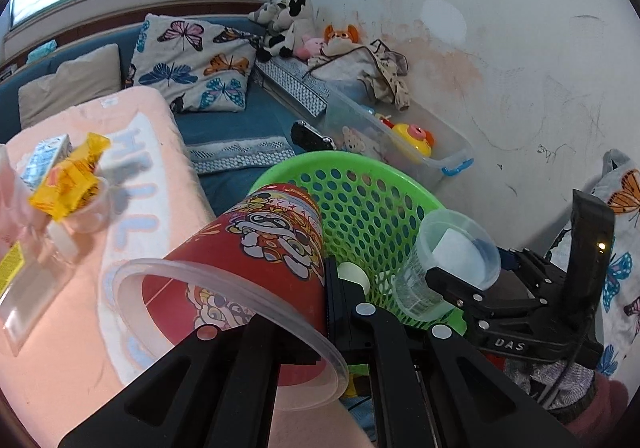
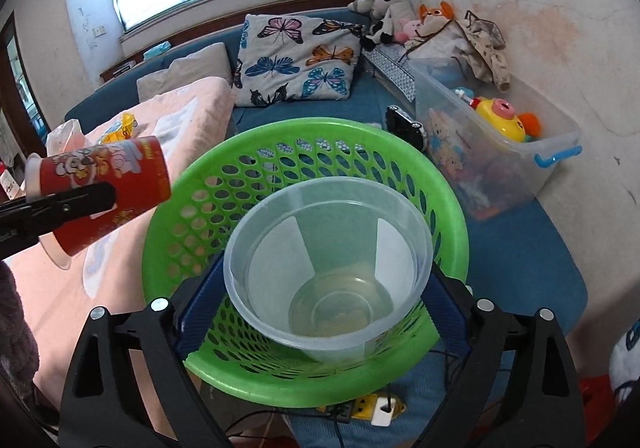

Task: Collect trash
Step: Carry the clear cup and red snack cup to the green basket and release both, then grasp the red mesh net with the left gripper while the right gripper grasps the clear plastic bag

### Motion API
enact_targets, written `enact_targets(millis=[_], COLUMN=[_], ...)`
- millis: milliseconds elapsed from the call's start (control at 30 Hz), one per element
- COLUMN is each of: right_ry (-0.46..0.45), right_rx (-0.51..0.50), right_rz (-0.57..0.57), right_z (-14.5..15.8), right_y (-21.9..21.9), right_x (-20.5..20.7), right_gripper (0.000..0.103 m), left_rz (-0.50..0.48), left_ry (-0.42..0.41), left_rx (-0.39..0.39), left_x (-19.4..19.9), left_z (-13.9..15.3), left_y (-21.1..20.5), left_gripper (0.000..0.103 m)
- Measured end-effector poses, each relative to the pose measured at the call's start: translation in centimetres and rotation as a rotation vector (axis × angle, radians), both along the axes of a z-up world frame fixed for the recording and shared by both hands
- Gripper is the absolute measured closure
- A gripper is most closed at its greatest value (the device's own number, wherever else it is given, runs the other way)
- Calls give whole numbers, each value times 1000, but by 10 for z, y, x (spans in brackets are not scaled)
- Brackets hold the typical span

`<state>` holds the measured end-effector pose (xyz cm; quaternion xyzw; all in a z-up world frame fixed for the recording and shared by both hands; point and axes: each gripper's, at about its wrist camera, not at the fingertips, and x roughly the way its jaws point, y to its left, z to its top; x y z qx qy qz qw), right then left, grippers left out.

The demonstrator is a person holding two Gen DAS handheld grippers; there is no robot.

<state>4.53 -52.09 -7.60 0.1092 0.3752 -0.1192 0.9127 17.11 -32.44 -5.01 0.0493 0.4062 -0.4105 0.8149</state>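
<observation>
My left gripper (image 1: 280, 300) is shut on a red cartoon-printed cup (image 1: 256, 260), held on its side beside the rim of a green perforated basket (image 1: 360, 199). The cup also shows in the right wrist view (image 2: 108, 187), left of the basket (image 2: 200, 175). My right gripper (image 2: 320, 288) is shut on a clear plastic cup (image 2: 328, 248), held upright over the basket's near side. That cup shows in the left wrist view (image 1: 448, 260). More trash lies on a pink blanket (image 1: 72, 308): a yellow wrapper (image 1: 68, 179), a small carton (image 1: 44, 159) and a clear wrapper (image 1: 24, 288).
A clear storage bin (image 2: 500, 151) of toys stands right of the basket by the wall. Butterfly pillows (image 2: 296, 59) and plush toys (image 2: 396, 15) lie at the back of the blue mattress. A yellow power strip (image 2: 360, 408) lies below the basket.
</observation>
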Motion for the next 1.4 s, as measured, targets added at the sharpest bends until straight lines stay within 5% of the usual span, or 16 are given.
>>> enact_targets(millis=[600,767,1400], right_ry=[-30,-36,-80], right_rx=[-5,7,31], right_rz=[-23,-35,41], right_z=[6,6,28], right_y=[-10,-15,14], right_x=[-10,-14,-7], right_gripper=[8,8,8], left_rz=[-32,-34,56], left_ry=[39,30,-76], left_rx=[19,15,27], left_x=[1,-2,-2], left_z=[-15,-14,16], left_y=[-28,-32,37], left_gripper=[96,57,49])
